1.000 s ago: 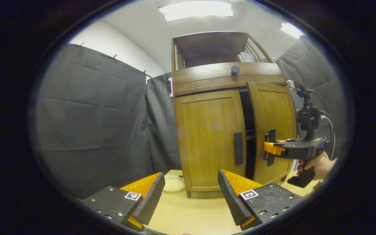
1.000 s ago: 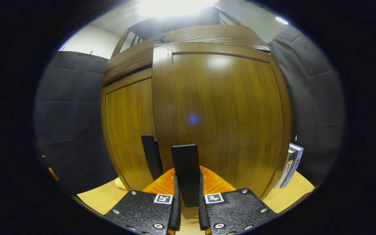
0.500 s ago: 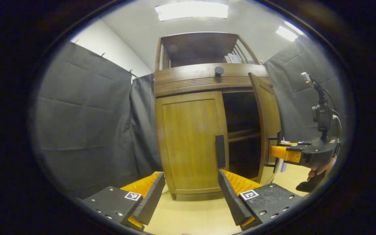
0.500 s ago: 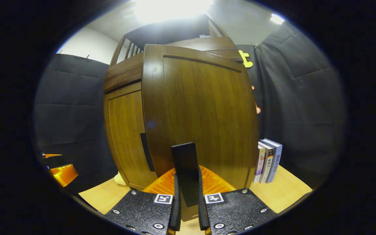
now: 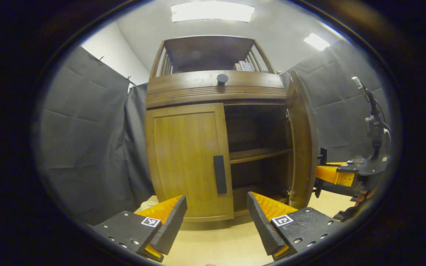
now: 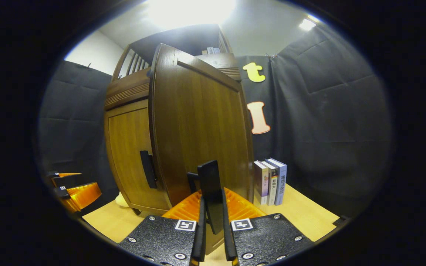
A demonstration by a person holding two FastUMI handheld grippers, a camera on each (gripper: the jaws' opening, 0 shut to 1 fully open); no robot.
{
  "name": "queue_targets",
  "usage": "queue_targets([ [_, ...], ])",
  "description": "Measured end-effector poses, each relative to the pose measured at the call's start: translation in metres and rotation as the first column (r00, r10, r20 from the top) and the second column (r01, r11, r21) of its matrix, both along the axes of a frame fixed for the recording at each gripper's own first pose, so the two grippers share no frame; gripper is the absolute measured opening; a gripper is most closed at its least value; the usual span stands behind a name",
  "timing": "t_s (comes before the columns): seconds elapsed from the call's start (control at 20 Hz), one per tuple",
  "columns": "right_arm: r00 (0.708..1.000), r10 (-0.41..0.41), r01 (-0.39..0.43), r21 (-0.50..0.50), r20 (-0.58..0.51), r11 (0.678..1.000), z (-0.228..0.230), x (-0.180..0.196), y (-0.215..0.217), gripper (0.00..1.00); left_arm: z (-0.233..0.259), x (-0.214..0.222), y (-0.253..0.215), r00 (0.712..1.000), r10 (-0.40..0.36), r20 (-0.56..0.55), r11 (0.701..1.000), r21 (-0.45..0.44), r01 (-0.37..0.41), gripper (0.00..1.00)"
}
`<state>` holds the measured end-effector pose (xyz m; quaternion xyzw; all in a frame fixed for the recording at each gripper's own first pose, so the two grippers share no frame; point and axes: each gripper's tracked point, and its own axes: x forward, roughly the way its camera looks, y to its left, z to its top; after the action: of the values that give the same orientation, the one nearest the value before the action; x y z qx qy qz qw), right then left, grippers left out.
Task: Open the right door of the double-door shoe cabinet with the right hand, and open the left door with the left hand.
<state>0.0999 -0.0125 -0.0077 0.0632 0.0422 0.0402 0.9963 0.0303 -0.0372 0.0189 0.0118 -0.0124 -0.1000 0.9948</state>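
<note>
A: How is the step in hand best carried through?

B: The shoe cabinet is stood on the table, and its right door is seen swung wide, so that the inner shelf is laid bare. The right door's handle is clamped between both fingers of the right gripper. It is judged that the pull is best followed round the hinge's arc, with the grip kept square on the handle so that the bar is not twisted, and that the handle is to be let go only once the door is fully open.

A: And the other half of the task?

B: The left door is shut, and its handle is untouched. The left gripper is held with its jaws spread wide and nothing between them, low before that door. It is judged that the handle should be approached straight on and taken across its narrow width.

A: What is noted of the surface and the room?

B: A pale wooden tabletop is seen under the cabinet, and black cloth is hung on all sides. A few books are stood upright just beside the cabinet, behind the open door; care is advised that they are not struck. A small pale object is lain by the cabinet's left foot; what it is cannot be told.
</note>
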Motion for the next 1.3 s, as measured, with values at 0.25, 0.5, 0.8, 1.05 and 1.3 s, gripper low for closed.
queue_targets([
  [0.25,0.992,-0.126,0.126,0.004,0.007,0.992,0.002,-0.008,-0.055,0.2,0.002,-0.002,-0.014,0.999,-0.053,0.005,0.999,-0.009,0.053,0.99],
  [0.5,0.989,-0.145,0.145,0.001,0.015,0.989,0.005,-0.012,-0.083,0.01,0.002,0.001,-0.019,0.996,-0.088,0.015,0.996,-0.003,0.088,0.99],
  [0.8,0.983,-0.178,0.181,-0.099,0.041,0.979,0.009,-0.019,-0.097,0.18,0.005,0.006,-0.018,0.995,-0.09,0.035,0.996,0.012,0.09,0.99],
  [1.05,0.965,-0.256,0.261,-0.104,0.059,0.96,0.014,-0.036,-0.129,0.28,0.003,0.011,-0.022,0.996,-0.086,0.024,0.996,-0.018,0.086,0.99],
  [1.3,0.931,-0.356,0.363,-0.094,0.08,0.927,0.022,-0.052,-0.172,0.39,0.004,0.019,-0.025,0.996,-0.083,0.034,0.996,-0.032,0.084,0.99],
])
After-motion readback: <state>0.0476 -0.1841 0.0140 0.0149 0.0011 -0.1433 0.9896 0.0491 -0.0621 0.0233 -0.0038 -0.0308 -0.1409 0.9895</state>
